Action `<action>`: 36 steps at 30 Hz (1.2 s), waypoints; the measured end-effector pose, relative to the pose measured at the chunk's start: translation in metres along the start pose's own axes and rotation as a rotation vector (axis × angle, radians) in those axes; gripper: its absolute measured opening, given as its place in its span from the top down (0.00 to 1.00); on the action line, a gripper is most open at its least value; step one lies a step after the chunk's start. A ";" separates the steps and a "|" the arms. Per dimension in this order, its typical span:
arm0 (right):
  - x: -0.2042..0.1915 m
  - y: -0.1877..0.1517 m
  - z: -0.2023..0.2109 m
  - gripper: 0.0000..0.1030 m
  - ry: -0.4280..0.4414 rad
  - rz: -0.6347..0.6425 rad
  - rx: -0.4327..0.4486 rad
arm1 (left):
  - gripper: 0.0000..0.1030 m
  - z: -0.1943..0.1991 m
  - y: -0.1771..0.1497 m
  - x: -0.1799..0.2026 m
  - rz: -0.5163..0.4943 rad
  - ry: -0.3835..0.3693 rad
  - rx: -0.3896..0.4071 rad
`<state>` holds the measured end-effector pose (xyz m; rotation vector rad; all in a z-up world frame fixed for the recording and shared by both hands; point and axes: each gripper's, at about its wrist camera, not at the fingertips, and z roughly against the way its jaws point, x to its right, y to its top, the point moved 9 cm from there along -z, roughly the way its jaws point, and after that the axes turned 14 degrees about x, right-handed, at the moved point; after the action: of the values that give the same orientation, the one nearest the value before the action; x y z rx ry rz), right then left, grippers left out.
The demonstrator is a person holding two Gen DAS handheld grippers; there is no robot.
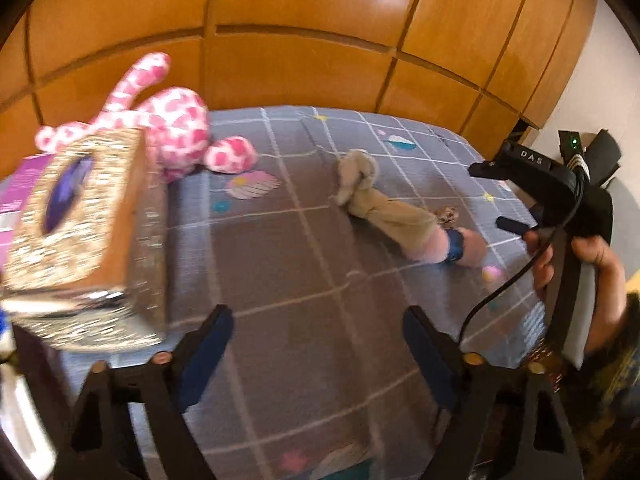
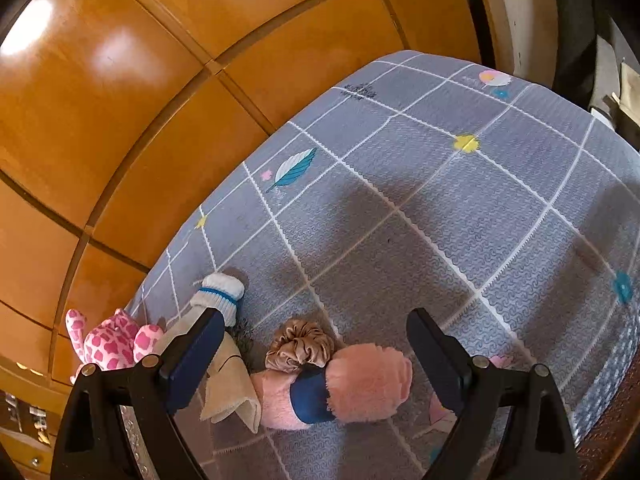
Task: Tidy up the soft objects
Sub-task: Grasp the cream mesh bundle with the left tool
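In the left wrist view, the left gripper (image 1: 318, 344) hangs over a bed (image 1: 304, 264) covered in a grey checked sheet, its jaws apart with only the sheet showing between them. At the left edge stands a glittery gold tissue box (image 1: 86, 236) (blurred, and close to the camera), and right behind it lies a pink-and-white spotted plush toy (image 1: 172, 128), against the wooden panel wall (image 1: 304, 28). Near the middle of the bed a beige cloth (image 1: 380, 204) lies stretched out, running into a pink fluffy sock (image 1: 464, 246) with a dark blue band. At the right edge a hand (image 1: 592, 268) grips the handle of the right gripper (image 1: 502, 196), whose black fingers point toward the pink sock without touching it.

In the right wrist view, the right gripper (image 2: 316, 354) has its jaws spread wide, and the pink fluffy sock (image 2: 360, 384) lies on the sheet between them, the pads clear of it on both sides. A tan satin scrunchie (image 2: 300, 346) rests touching the sock's upper edge. The beige cloth (image 2: 232, 388) lies just left of the sock, partly behind the left finger, and a white sock (image 2: 222, 294) with a blue stripe sits beyond it. The spotted plush toy (image 2: 114, 342) shows at the far left by the wall.
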<state>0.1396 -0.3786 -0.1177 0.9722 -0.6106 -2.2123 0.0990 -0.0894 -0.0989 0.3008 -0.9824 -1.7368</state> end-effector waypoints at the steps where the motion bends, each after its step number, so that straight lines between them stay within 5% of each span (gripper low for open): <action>1: 0.000 -0.001 0.000 0.09 0.003 0.002 -0.003 | 0.28 -0.005 0.001 0.004 0.005 -0.014 -0.010; 8: -0.004 -0.004 -0.002 0.09 0.028 -0.007 -0.023 | 0.38 -0.050 0.017 0.034 0.104 -0.099 -0.069; 16: -0.011 -0.006 -0.003 0.09 0.065 -0.012 -0.040 | 0.22 -0.109 0.037 0.054 0.268 -0.122 -0.129; 21: -0.014 -0.006 -0.003 0.09 0.083 -0.013 -0.042 | 0.21 -0.146 0.041 0.054 0.342 -0.084 -0.171; 24: -0.015 -0.006 -0.004 0.09 0.096 -0.023 -0.048 | 0.23 -0.164 0.037 0.053 0.354 -0.061 -0.208; 27: -0.016 -0.007 -0.005 0.09 0.102 -0.025 -0.054 | 0.43 -0.173 0.036 0.051 0.327 -0.032 -0.208; 30: -0.019 -0.008 -0.005 0.09 0.105 -0.015 -0.054 | 0.49 -0.170 0.037 0.053 0.300 -0.071 -0.199; 36: -0.025 -0.008 -0.004 0.12 0.103 0.034 -0.042 | 0.50 -0.129 0.033 0.040 0.173 -0.097 -0.154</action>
<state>0.1529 -0.3556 -0.1133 1.0394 -0.5277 -2.1226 0.1850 -0.1879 -0.1455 0.0321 -0.9099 -1.6690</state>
